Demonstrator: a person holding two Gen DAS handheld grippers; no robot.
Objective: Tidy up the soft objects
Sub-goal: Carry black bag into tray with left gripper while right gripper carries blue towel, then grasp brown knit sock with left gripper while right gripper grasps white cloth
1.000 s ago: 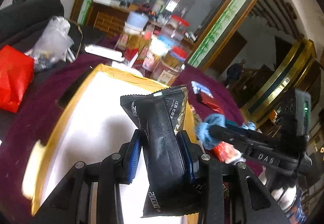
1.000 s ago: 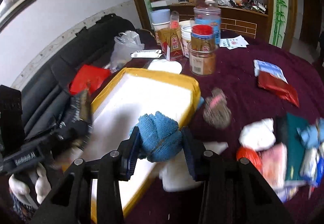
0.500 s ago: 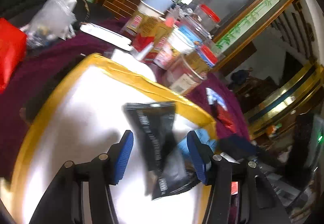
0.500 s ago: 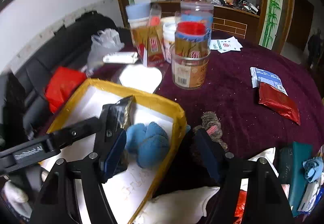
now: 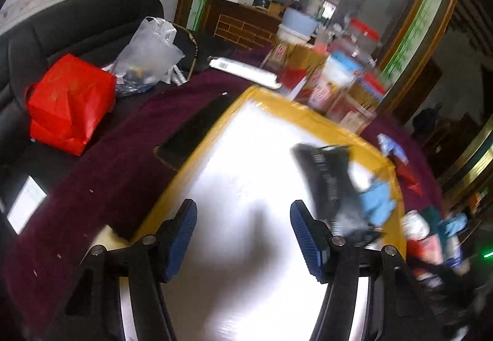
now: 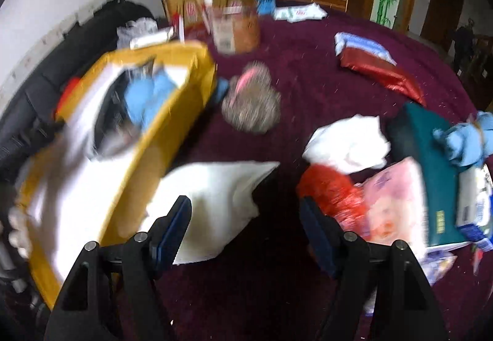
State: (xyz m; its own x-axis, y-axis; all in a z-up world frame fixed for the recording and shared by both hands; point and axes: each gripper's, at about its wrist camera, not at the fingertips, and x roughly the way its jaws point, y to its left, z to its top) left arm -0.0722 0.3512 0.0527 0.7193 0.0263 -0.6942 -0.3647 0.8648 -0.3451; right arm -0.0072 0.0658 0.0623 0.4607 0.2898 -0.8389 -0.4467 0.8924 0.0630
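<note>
A yellow-rimmed box (image 5: 277, 100) with a white floor fills the left wrist view. In it lie a black snack packet (image 5: 326, 184) and a blue cloth (image 5: 376, 202), off to the right of my left gripper (image 5: 243, 217), whose jaws are opening with nothing between them. In the right wrist view the same box (image 6: 172, 125) is on the left, with the blue cloth (image 6: 144, 97) and black packet (image 6: 107, 113) inside. My right gripper (image 6: 246, 211) stands open and holds nothing, above a white cloth (image 6: 222, 190) on the maroon tablecloth.
A grey-pink knitted piece (image 6: 251, 103), another white cloth (image 6: 348, 140), a red mesh item (image 6: 332, 193), a pink packet (image 6: 394, 205), a teal book (image 6: 431, 162) and a red packet (image 6: 379, 70) lie right of the box. Jars (image 6: 237, 23) stand behind it. A red bag (image 5: 67, 100) sits on the sofa.
Both grippers opened: the left let the black packet go and the right let the blue cloth go, both into the box. The right gripper then swung right, over the white cloth.
</note>
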